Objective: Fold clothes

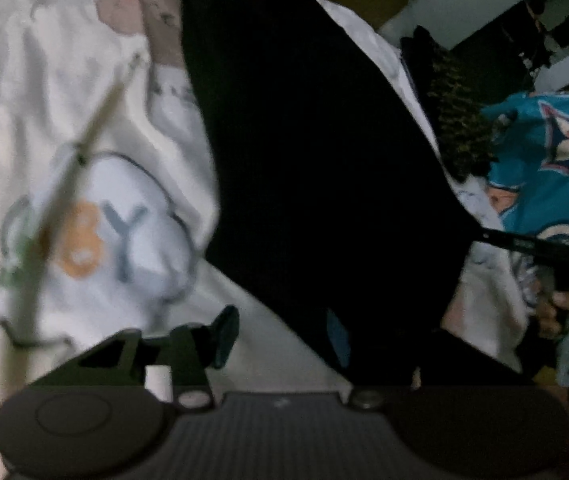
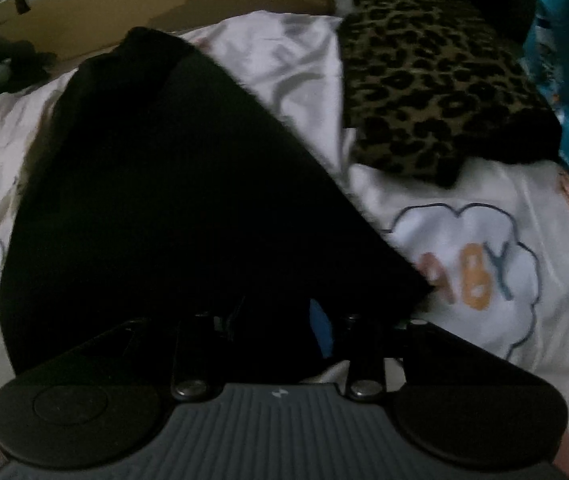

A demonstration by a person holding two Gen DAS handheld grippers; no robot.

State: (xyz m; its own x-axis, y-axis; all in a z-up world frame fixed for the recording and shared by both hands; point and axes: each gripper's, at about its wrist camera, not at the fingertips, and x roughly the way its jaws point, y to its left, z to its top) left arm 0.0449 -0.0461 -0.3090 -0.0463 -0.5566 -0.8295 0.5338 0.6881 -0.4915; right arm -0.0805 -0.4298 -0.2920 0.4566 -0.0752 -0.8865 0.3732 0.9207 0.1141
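In the left wrist view, the left gripper (image 1: 280,340) has its fingers (image 1: 224,336) apart, holding nothing; the black garment (image 1: 316,160) lies just ahead of them on the white printed sheet (image 1: 96,220).

In the right wrist view, the right gripper (image 2: 280,332) stands part open over the black garment's (image 2: 164,200) near edge, gripping nothing. A leopard-print cloth (image 2: 432,92) lies beyond, to the right.

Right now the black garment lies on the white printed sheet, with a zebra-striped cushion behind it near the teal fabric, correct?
Not quite: the cushion is leopard-spotted, brown and black, not zebra-striped. The right wrist view shows it clearly. The black garment does lie on the white printed sheet, near the teal fabric.
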